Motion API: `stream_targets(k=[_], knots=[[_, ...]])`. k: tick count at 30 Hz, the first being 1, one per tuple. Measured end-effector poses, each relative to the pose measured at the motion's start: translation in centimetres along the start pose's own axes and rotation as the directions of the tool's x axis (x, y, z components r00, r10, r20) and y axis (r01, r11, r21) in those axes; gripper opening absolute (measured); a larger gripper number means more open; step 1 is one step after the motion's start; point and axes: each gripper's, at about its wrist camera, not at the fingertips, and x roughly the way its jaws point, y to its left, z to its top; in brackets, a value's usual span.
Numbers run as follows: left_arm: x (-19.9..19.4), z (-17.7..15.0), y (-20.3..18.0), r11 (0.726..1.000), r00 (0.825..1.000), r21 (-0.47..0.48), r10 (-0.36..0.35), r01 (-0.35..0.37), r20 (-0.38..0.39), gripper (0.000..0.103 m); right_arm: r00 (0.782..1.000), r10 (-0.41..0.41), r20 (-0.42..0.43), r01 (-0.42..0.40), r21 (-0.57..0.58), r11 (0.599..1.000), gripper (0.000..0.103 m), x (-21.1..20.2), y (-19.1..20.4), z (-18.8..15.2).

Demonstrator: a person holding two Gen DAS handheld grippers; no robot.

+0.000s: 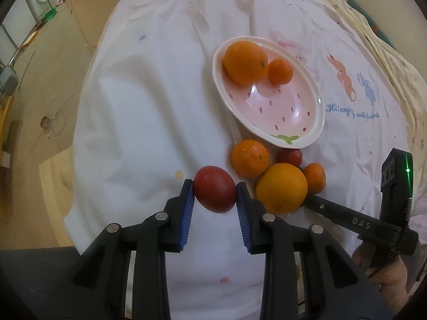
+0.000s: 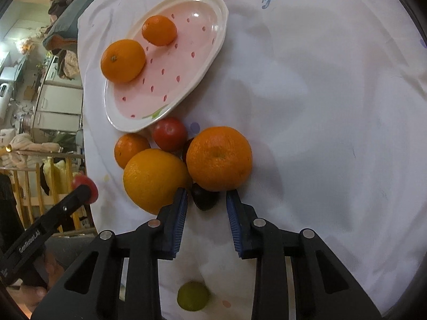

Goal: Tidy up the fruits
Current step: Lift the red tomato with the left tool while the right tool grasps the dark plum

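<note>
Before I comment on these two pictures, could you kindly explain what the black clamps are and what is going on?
No robot arm here: a person holds a hand-held two-finger clamp in each hand, each with a wide-angle camera looking along its fingers. One picture comes from the left tool, the other from the right tool. The left one is shut on a red fruit. The right one is open, its blue pads either side of a small dark fruit. On the white cloth sits a strawberry-patterned plate with two oranges, a cluster of oranges and a red fruit beside it, and a green fruit nearby.
</note>
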Motion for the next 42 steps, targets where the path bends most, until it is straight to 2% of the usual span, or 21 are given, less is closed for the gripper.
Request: stream_targets(k=[2,6,17,26,37,42], knots=[[0.0,0.0,-0.2,1.0,1.0,0.001,-0.002,0.002,0.001,0.027,0.999,-0.033,-0.001,0.033,-0.026,0.999,0.022,0.4,0.2,0.0],[0.0,0.1,-0.3,1.0,1.0,-0.001,-0.005,0.005,0.002,0.027,0.997,-0.075,0.013,0.076,-0.085,0.994,0.021,0.4,1.0,-0.3],[0.0,0.2,0.0,1.0,0.999,-0.011,0.014,-0.014,0.029,0.027,1.0,-0.002,0.029,0.004,-0.088,0.996,0.02,-2.5,0.3,-1.5],[-1.1,0.3,-0.7,0.999,0.993,0.028,0.04,-0.044,0.11,0.027,0.995,0.051,0.086,-0.043,-0.092,0.995,0.02,-5.3,1.1,-1.8],[-2.3,0.6,-2.3,0.997,0.987,0.069,0.021,-0.033,0.16,0.027,0.959,0.154,0.237,-0.13,-0.114,0.985,0.02,-10.0,1.6,-0.8],[-3.1,1.3,-3.1,0.997,0.984,0.078,0.004,-0.018,0.177,0.027,0.948,0.16,0.275,-0.125,-0.142,0.982,0.02,-11.3,2.2,0.8]])
